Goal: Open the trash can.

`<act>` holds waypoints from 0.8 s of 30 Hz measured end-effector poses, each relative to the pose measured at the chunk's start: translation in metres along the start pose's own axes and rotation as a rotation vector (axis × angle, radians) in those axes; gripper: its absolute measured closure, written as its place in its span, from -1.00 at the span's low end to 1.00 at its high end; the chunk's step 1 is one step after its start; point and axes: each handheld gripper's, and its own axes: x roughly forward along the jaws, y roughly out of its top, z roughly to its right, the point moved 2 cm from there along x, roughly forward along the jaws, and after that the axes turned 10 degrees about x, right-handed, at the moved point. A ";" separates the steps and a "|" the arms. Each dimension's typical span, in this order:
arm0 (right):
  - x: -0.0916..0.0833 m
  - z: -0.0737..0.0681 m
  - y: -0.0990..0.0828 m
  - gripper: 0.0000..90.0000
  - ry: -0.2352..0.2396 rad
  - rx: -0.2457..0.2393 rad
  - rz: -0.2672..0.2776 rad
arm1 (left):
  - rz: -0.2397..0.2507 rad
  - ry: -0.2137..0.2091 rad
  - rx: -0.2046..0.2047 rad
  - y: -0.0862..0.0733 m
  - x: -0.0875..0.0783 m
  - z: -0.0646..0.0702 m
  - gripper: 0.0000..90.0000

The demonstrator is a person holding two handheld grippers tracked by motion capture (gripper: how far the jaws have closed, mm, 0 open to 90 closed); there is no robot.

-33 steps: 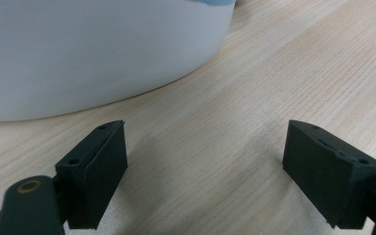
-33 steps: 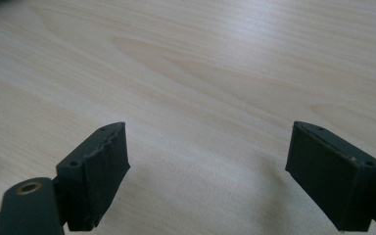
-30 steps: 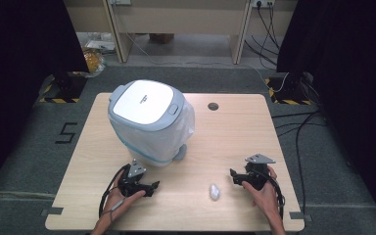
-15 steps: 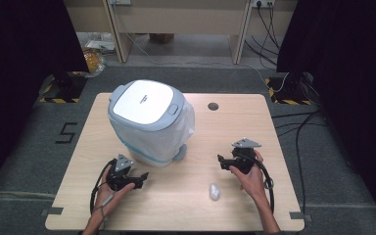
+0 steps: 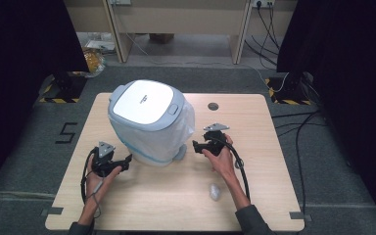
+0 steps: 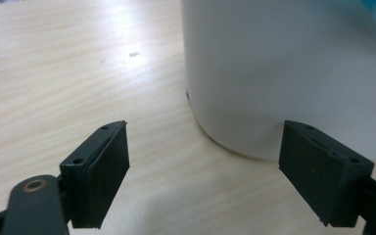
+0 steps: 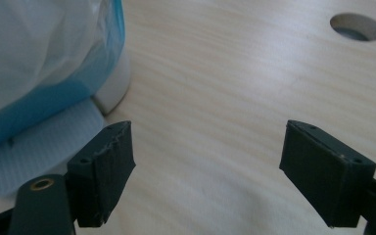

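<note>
In the high view, a white bin (image 5: pixel 149 122) lined with a plastic bag stands on the wooden table (image 5: pixel 269 196). The left gripper (image 5: pixel 125 161) is just beside its lower left side, and the right gripper (image 5: pixel 196 145) is just beside its right side. In the left gripper view, the jaws are wide apart and hold nothing; the bin's wall (image 6: pixel 284 73) rises close ahead. In the right gripper view, the jaws have just been closing a little but are wide apart, with nothing between them; the bag (image 7: pixel 44 58) is at the left.
</note>
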 end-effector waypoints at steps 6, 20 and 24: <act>0.019 -0.007 0.009 -0.55 0.020 0.029 -0.027 | 0.003 0.013 -0.004 0.002 0.004 -0.003 -0.64; 0.029 -0.030 -0.007 -0.17 0.066 0.009 -0.092 | -0.018 0.011 -0.015 -0.003 0.014 -0.006 -0.58; 0.017 -0.048 -0.024 -0.30 0.175 0.001 -0.132 | -0.014 0.012 -0.020 -0.004 0.015 -0.007 -0.54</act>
